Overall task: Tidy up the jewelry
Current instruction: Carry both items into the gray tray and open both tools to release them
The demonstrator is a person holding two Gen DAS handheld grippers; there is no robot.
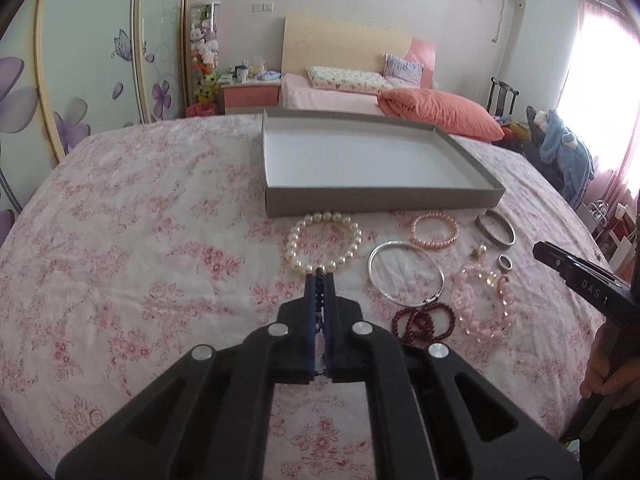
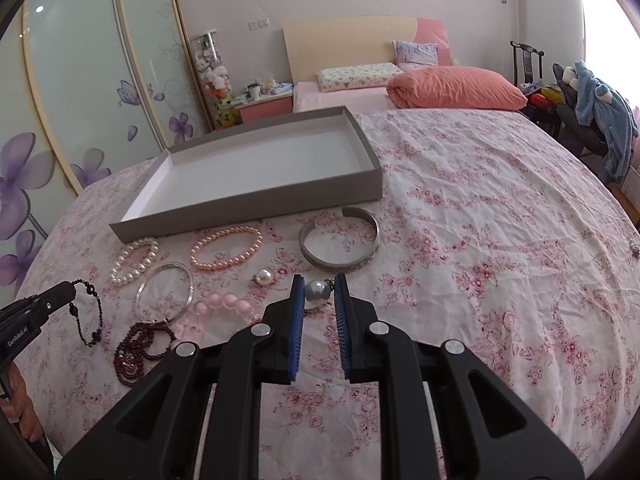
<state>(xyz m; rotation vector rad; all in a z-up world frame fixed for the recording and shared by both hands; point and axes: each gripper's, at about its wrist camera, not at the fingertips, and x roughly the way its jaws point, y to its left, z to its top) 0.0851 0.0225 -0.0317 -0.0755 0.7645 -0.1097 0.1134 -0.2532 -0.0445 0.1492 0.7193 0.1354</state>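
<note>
My left gripper (image 1: 319,277) is shut on a dark bead bracelet (image 1: 319,304), a little above the floral bedspread. In the right wrist view that bracelet (image 2: 91,316) dangles from the left gripper (image 2: 72,290). My right gripper (image 2: 318,280) is shut on a grey pearl piece (image 2: 317,290), lifted just off the bed. A shallow grey box (image 1: 380,200) with a white inside lies empty beyond the jewelry. In the left wrist view the right gripper (image 1: 540,250) enters from the right edge.
On the bedspread lie a white pearl bracelet (image 1: 294,246), a pink pearl bracelet (image 1: 435,245), a thin silver bangle (image 1: 406,245), a silver cuff (image 2: 340,266), dark red beads (image 2: 140,344), a pink flower bracelet (image 1: 480,320), a ring (image 1: 506,262) and a white pearl earring (image 2: 264,277).
</note>
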